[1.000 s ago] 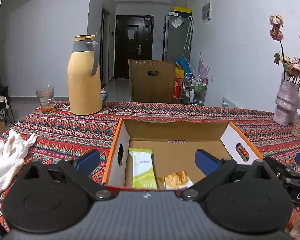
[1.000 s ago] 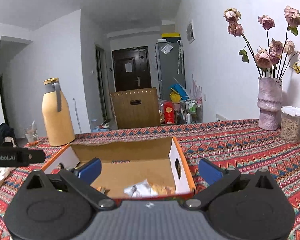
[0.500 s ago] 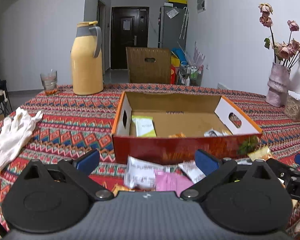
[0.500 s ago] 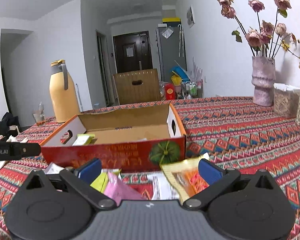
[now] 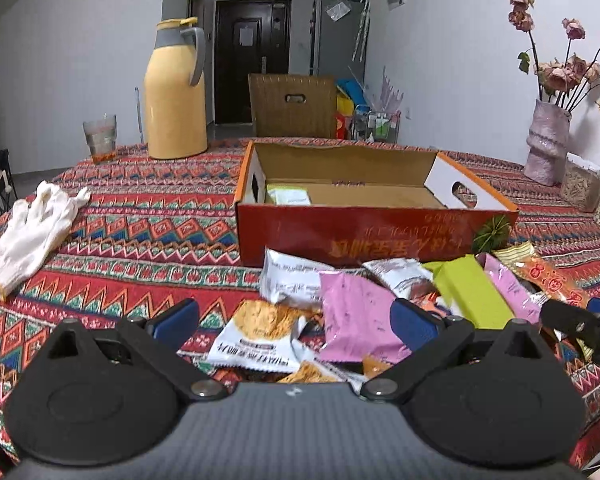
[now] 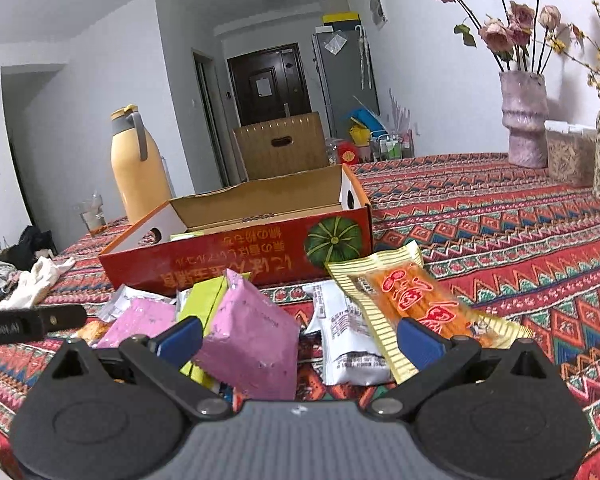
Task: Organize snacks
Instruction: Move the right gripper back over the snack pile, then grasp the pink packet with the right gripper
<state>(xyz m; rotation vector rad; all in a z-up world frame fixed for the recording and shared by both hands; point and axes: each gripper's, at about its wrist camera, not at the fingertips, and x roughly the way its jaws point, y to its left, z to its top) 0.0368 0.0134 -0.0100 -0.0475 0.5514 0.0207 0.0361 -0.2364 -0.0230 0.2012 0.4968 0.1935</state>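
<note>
Your left gripper [image 5: 294, 320] is spread wide and empty above the cracker packet [image 5: 256, 334] in the snack pile. Your right gripper [image 6: 298, 336] is also spread, empty, over a pink packet [image 6: 252, 340] and the orange-and-yellow packet [image 6: 416, 304]. The pile lies on the tablecloth [image 5: 140, 240] just before the red cardboard box [image 5: 360, 232], which holds a green packet [image 5: 288, 195].

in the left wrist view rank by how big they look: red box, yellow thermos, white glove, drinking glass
1. red box, by far the widest
2. yellow thermos
3. white glove, close to the thermos in apparent area and nearer the camera, so unsure
4. drinking glass
</note>
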